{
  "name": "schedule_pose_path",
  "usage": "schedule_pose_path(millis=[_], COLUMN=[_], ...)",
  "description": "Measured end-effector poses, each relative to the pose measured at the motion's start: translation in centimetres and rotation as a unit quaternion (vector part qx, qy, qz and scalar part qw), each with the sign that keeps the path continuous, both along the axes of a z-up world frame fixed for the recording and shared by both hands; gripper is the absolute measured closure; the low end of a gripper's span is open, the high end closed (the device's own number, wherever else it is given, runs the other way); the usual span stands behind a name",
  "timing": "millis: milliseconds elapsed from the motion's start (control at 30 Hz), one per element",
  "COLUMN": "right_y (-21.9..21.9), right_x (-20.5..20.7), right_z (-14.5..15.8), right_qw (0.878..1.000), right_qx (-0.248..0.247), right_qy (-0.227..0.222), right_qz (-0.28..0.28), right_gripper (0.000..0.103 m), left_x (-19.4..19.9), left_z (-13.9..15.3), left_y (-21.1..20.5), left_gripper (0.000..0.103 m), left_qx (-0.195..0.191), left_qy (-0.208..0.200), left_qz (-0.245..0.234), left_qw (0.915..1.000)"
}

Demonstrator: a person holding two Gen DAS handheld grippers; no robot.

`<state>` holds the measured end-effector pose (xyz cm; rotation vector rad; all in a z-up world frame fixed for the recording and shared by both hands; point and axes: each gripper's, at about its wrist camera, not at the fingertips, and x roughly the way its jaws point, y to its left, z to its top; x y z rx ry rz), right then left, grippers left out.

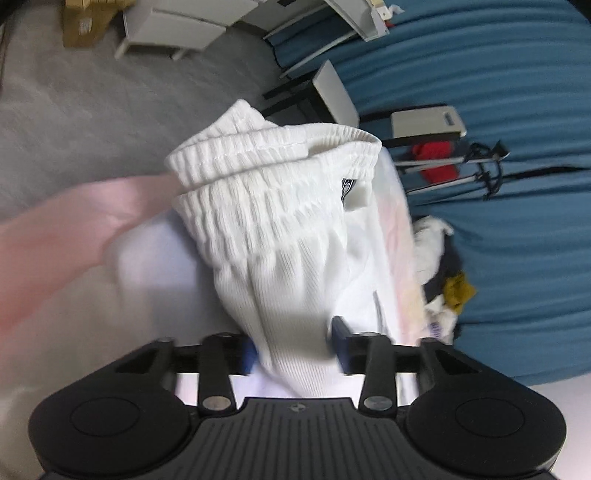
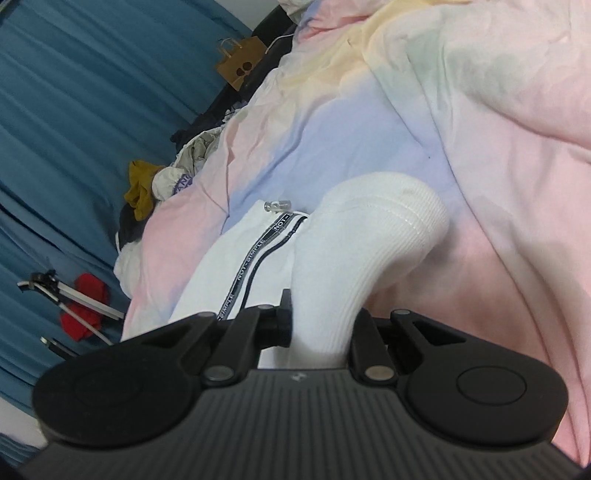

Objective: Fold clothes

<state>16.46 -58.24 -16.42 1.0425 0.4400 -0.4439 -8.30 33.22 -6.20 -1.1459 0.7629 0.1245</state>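
Observation:
A white ribbed garment with an elastic waistband [image 1: 273,155] rises in front of my left gripper [image 1: 293,350]. Its cloth fills the gap between the blue pads [image 1: 338,343], which stand apart, so this gripper is open. In the right wrist view my right gripper [image 2: 321,332] is shut on a bunched fold of the same white garment [image 2: 373,236], whose hem curls over to the right. Beside that fold lies a white panel with a black lettered stripe [image 2: 258,251]. The garment rests on a pastel bedcover [image 2: 480,147].
A heap of mixed clothes [image 2: 147,184] lies at the bed's edge by the blue curtain [image 1: 498,74]. A tripod [image 2: 74,299] with red cloth leans there. A paper bag [image 2: 236,66] hangs further back. Grey carpet [image 1: 92,110] and white furniture [image 1: 170,29] lie beyond the bed.

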Motion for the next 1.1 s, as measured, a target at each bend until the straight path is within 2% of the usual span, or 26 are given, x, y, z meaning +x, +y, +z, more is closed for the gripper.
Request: schedule_pose_path(millis=[167, 300, 433, 533, 633, 767, 867, 967, 1033, 1100], right_y=[-0.6, -1.1, -1.2, -1.4, -1.3, -1.4, -1.8, -1.6, -1.4, -1.2], right_x=[0.1, 0.0, 0.0, 0.0, 0.1, -0.1, -0.4, -0.4, -0.3, -0.3], right_z=[-0.3, 0.0, 0.6, 0.5, 0.2, -0.6, -1.5, -1.5, -1.4, -1.4], right_qw=[1.000, 0.999, 0.999, 0.999, 0.999, 0.998, 0.999, 0.998, 0.998, 0.998], right_qx=[-0.001, 0.002, -0.006, -0.007, -0.021, -0.038, -0.025, -0.034, -0.041, -0.043], right_qy=[-0.012, -0.032, -0.050, -0.053, -0.037, -0.039, -0.036, -0.030, -0.026, -0.024], right_qz=[0.009, 0.009, 0.005, 0.006, 0.014, 0.030, 0.033, 0.035, 0.035, 0.034], right_gripper=[0.091, 0.091, 0.091, 0.091, 0.091, 0.091, 0.091, 0.091, 0.091, 0.091], left_x=[-0.7, 0.5, 3.0, 5.2, 7.1, 10.7, 13.1, 15.0, 15.8, 16.4], left_z=[3.3, 6.1, 9.4, 10.1, 9.1, 6.9, 5.1, 3.2, 1.4, -0.4], left_y=[-1.9, -5.1, -10.4, -15.2, -19.4, -23.8, -26.4, -27.8, -27.7, -27.6], left_gripper=[0.046, 0.045, 0.041, 0.038, 0.038, 0.038, 0.038, 0.038, 0.037, 0.037], left_qx=[0.084, 0.151, 0.233, 0.280, 0.304, 0.338, 0.385, 0.428, 0.434, 0.431], left_qy=[0.001, -0.015, -0.066, -0.088, -0.104, -0.107, -0.100, -0.088, -0.072, -0.060], left_qz=[-0.034, -0.065, -0.120, -0.154, -0.180, -0.184, -0.195, -0.210, -0.229, -0.240], left_qw=[0.9959, 0.9862, 0.9627, 0.9435, 0.9295, 0.9167, 0.8967, 0.8744, 0.8685, 0.8678])
